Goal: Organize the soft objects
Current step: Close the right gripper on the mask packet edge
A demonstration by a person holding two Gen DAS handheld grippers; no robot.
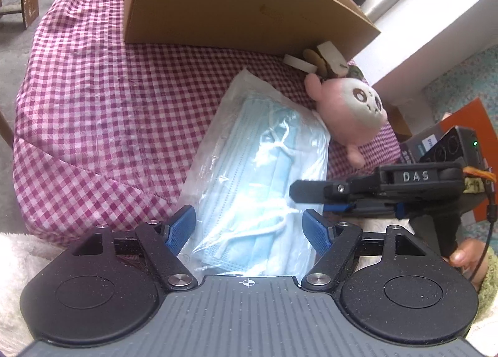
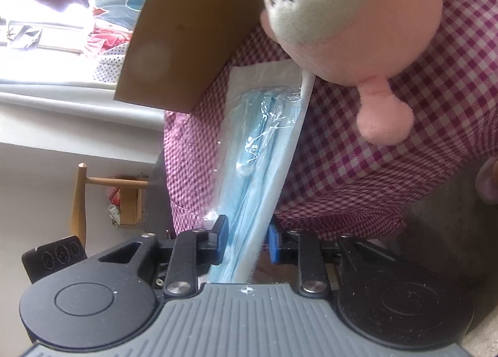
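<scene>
A pack of blue face masks (image 1: 258,170) in a clear bag lies on the pink checked cloth (image 1: 93,108), reaching past its near edge. My left gripper (image 1: 249,226) is open, its blue pads on either side of the pack's near end. My right gripper (image 1: 311,199) comes in from the right and is shut on the pack's right edge. In the right wrist view the pack (image 2: 258,145) runs edge-on between the pads of that gripper (image 2: 248,238). A pink plush toy (image 1: 351,114) with a white face lies just beyond the pack, also seen close up (image 2: 358,21).
An open cardboard box (image 1: 233,5) stands on the cloth behind the pack. Small white and tan pieces (image 1: 314,58) sit by its corner. A fluffy white cloth (image 1: 18,257) is at the lower left. A person's hand (image 1: 467,254) holds the right gripper. The floor lies beyond the cloth's edges.
</scene>
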